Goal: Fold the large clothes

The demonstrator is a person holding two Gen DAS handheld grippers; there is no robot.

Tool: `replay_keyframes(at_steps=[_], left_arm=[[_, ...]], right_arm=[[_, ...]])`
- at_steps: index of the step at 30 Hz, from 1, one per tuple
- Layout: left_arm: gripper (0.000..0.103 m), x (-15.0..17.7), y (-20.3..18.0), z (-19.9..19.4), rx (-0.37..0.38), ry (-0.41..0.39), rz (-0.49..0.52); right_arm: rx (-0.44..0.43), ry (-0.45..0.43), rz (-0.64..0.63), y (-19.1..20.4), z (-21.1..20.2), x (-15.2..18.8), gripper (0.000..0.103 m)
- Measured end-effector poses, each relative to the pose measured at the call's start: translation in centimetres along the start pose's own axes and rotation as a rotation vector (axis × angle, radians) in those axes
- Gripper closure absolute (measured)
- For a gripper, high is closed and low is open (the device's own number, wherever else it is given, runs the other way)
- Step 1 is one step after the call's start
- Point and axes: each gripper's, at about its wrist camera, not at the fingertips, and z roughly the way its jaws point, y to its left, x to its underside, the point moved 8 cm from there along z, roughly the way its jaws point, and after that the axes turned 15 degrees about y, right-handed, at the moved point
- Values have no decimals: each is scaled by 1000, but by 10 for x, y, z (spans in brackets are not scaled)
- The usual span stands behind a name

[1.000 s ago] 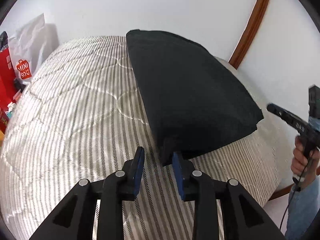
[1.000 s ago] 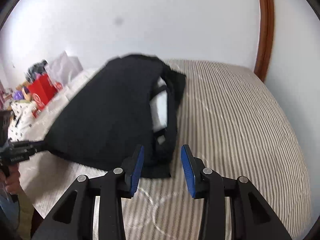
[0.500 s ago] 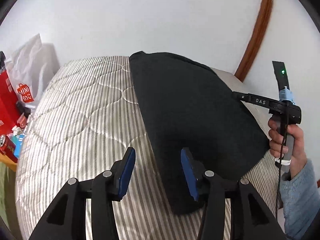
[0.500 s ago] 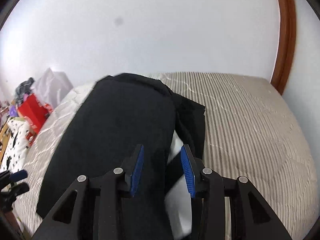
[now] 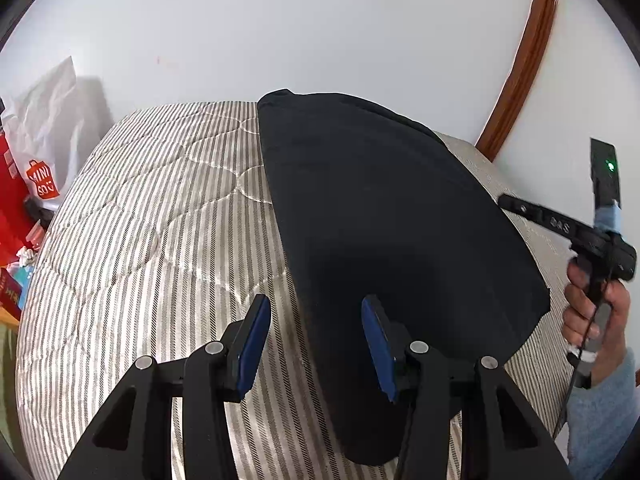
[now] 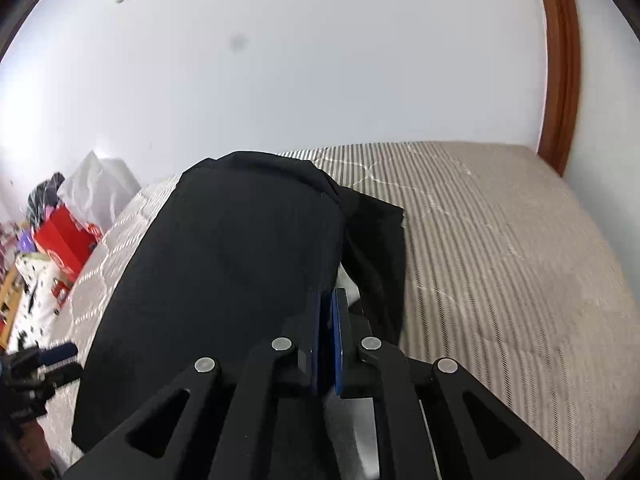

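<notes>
A large black garment point(image 5: 384, 216) lies folded on the striped quilted bed point(image 5: 152, 216). My left gripper point(image 5: 316, 344) is open, its jaws wide apart astride the garment's near left edge, just above it. In the right wrist view the same garment point(image 6: 232, 256) fills the middle, with a white inner patch showing at its right edge. My right gripper point(image 6: 330, 340) is shut on the garment's near right edge, blue pads pressed together on the cloth. The right gripper also shows from the side in the left wrist view point(image 5: 520, 208), at the garment's far right corner.
A white plastic bag point(image 5: 44, 128) and red boxes point(image 5: 8, 208) stand left of the bed. A brown door frame point(image 5: 524, 56) rises at the right. The white wall runs behind the bed. Bare striped quilt point(image 6: 500, 264) lies right of the garment.
My right gripper moved forward over the garment's edge and closed on it. My left gripper opened wider and moved forward over the near left edge.
</notes>
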Motion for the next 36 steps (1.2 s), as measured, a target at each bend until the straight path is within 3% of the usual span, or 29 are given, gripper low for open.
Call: replay_keyframes(at_steps=[9, 19, 24, 27, 33, 34, 36], left_arm=[[52, 24, -9, -11, -11, 1, -3], [46, 50, -14, -43, -50, -30, -22], [39, 66, -29, -78, -73, -86, -23], [34, 77, -41, -99, -103, -122, -16], [22, 99, -63, -137, -144, -189, 3], [21, 102, -66, -143, -148, -196, 5], [19, 109, -71, -151, -156, -208, 6]], right_arm=[[81, 92, -21, -10, -18, 61, 96], [132, 98, 23, -20, -57, 104, 88], [146, 26, 45, -13, -110, 119, 56], [147, -6, 54, -7, -141, 130, 47], [169, -47, 56, 6, -188, 158, 43], [165, -51, 61, 7, -194, 163, 40], [164, -74, 75, 8, -206, 171, 21]])
